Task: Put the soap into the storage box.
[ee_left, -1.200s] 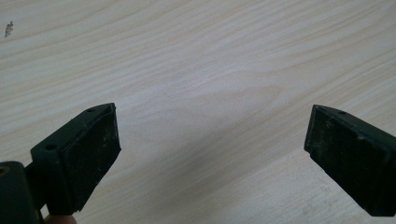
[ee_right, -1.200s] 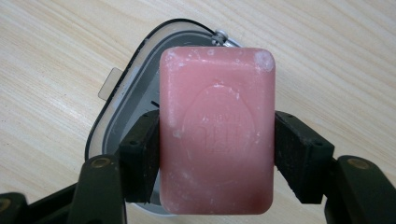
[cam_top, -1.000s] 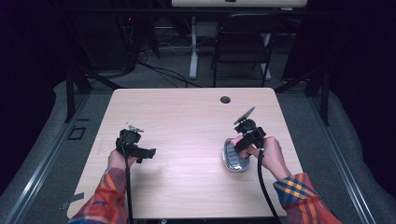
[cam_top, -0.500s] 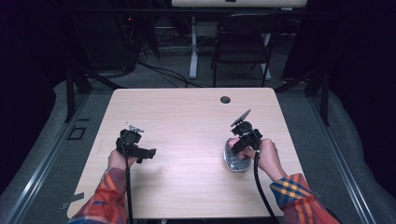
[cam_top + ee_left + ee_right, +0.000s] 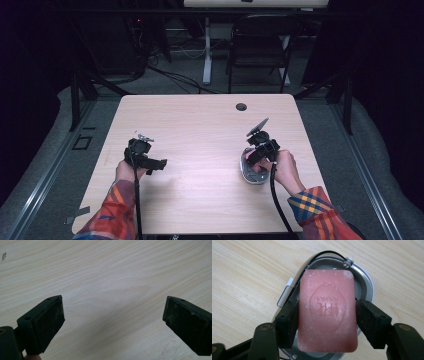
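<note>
A pink bar of soap (image 5: 327, 310) with a stamped oval mark sits between the two black jaws of my right gripper (image 5: 327, 315), which is shut on its long sides. Right under the soap lies an oval metal soap dish (image 5: 362, 282) with a wire rack; whether the bar touches it I cannot tell. From above, the right gripper (image 5: 257, 155) stands over the dish (image 5: 248, 172) at the table's right side. My left gripper (image 5: 150, 162) rests at the table's left, open, and the left gripper view has bare wood between its pads (image 5: 47, 322).
The light wooden table (image 5: 200, 130) has a round cable hole (image 5: 241, 106) near its far edge. Beyond the table stand a dark folding chair (image 5: 260, 45) and a white desk leg (image 5: 206, 50), with cables on the floor.
My right gripper has shifted slightly left and down over the soap dish. The left gripper has stayed put.
</note>
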Demonstrator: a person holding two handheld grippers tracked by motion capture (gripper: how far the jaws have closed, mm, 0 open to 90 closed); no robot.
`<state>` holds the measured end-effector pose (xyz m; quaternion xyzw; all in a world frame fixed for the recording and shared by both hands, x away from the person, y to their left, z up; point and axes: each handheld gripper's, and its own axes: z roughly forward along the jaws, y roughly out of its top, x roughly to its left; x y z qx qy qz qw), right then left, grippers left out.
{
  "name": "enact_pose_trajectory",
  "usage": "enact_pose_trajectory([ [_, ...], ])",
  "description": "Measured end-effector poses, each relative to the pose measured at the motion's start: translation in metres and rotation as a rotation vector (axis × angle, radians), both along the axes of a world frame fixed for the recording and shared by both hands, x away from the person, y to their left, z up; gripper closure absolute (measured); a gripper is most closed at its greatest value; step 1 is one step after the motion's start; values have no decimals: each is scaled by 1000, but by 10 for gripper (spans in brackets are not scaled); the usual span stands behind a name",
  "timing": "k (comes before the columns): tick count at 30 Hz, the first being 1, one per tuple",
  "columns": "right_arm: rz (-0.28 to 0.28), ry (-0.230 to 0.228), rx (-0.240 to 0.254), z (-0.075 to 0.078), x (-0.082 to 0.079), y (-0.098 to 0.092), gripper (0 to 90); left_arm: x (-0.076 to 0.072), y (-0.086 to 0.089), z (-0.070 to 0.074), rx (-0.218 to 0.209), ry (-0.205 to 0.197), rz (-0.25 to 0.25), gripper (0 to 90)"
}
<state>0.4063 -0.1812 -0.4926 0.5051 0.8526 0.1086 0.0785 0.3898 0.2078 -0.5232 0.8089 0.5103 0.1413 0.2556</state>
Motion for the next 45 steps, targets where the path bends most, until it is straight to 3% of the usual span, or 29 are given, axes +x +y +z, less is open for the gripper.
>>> enact_pose_trajectory([
  [6,-12,-9,54,9,-1,-5,374,0,0,0,2,0,-2,35],
  [19,24,-22,76,20,-2,-17,360,0,0,0,-1,5,-5,38],
  [26,44,-61,90,25,-5,-25,293,0,0,0,-4,1,-6,38],
  [33,63,-85,107,30,-9,-38,148,0,1,0,-5,5,-10,38],
  [38,50,-116,121,32,-12,-47,128,0,1,0,-8,2,-6,38],
  [42,53,-108,102,33,-15,-57,95,0,1,0,-8,0,-6,38],
  [45,33,-121,117,30,-17,-62,77,0,1,0,-8,1,-6,38],
])
